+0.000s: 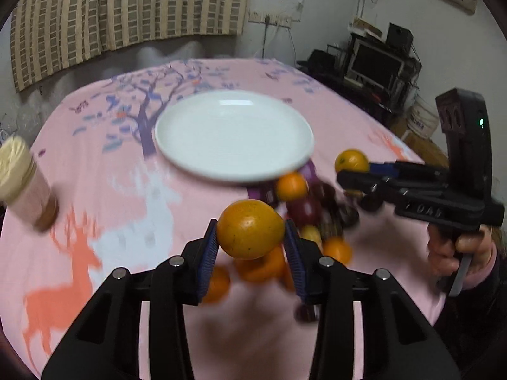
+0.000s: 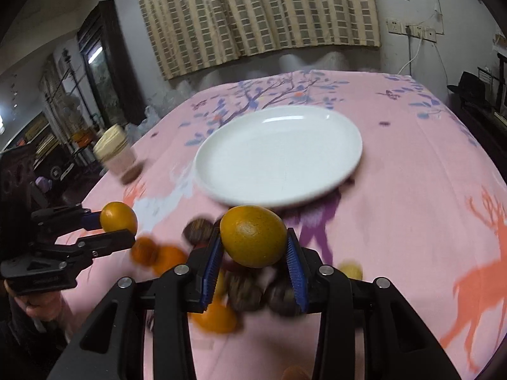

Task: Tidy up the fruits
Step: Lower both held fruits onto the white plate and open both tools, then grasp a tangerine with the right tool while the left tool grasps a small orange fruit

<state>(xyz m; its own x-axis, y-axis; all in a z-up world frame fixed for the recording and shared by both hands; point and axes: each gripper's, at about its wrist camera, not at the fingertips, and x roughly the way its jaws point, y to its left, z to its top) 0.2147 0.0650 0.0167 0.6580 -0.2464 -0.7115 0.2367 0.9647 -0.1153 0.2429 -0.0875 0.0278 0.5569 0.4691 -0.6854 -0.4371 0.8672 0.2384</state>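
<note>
In the left wrist view, a jar [image 1: 22, 183] with a cream lid leans at nine o'clock near the pink tablecloth's [image 1: 104, 190] edge, with open cloth between it and the white plate [image 1: 234, 136] at twelve o'clock. The left gripper [image 1: 250, 243] pinches an orange [image 1: 250, 229] between its blue pads, above a blurred pile of oranges and dark fruits [image 1: 304, 212] just below the plate's near rim. At three o'clock the right gripper [image 1: 348, 171], in a hand [image 1: 456, 250], clamps a second orange [image 1: 351, 160]. Raised lettering on its body is too blurred to read. Bare cloth stretches beyond the plate.
</note>
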